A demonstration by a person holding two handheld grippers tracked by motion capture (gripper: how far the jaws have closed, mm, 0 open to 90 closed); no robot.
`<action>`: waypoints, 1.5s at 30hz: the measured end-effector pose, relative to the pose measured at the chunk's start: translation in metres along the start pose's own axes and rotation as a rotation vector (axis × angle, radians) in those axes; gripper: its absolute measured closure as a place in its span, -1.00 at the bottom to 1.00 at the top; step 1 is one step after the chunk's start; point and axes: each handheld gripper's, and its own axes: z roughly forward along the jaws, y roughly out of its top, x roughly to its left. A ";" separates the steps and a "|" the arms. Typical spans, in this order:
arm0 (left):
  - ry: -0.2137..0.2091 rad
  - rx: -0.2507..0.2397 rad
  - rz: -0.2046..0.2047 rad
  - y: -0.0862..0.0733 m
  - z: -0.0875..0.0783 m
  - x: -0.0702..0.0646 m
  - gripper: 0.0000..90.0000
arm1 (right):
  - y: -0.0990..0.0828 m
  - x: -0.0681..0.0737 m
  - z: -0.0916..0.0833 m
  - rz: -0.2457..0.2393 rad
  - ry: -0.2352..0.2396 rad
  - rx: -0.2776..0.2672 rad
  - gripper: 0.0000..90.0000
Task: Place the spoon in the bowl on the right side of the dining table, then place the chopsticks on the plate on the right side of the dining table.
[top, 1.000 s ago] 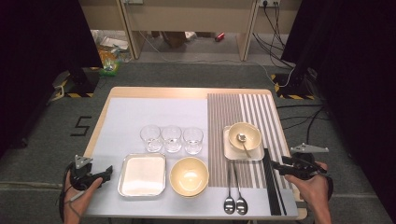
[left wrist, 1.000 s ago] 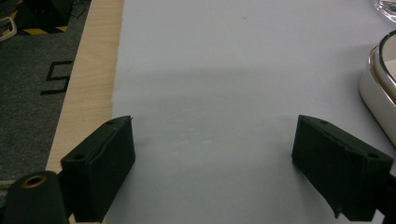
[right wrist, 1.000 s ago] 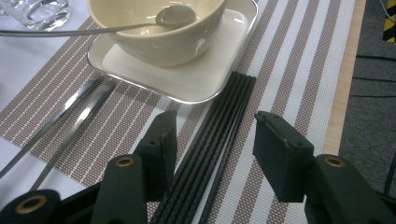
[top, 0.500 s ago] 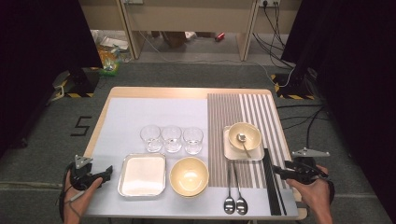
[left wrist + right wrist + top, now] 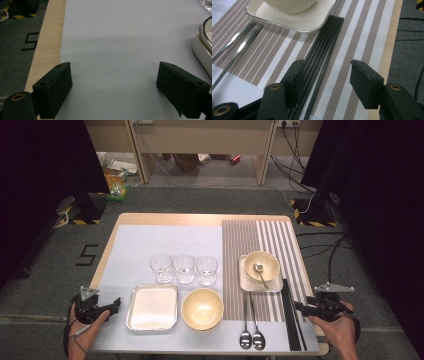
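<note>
your right gripper (image 5: 325, 82) hovered with jaws apart, nothing clamped, over the bundle of thin black chopsticks (image 5: 322, 47) lying on the brown striped placemat (image 5: 359, 37) at the table's 4 o'clock corner. only its left pad sat over them, so closing there could have scattered the sticks against the white square plate (image 5: 294, 21). your left gripper (image 5: 113, 87) stood wide and empty at 8 o'clock.
</note>
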 end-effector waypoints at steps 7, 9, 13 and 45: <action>0.001 0.001 0.001 0.000 0.000 0.000 -0.73 | -0.005 0.000 0.000 0.001 0.001 0.012 0.03; 0.001 0.001 0.001 0.000 0.000 0.000 -0.73 | -0.007 0.000 0.001 -0.002 0.007 0.015 0.03; 0.001 0.001 0.001 0.000 0.000 0.000 -0.73 | -0.010 0.000 0.003 0.004 0.007 0.022 0.02; 0.000 0.000 0.000 0.000 0.000 0.000 -0.73 | -0.026 0.003 0.005 -0.004 0.015 0.056 0.03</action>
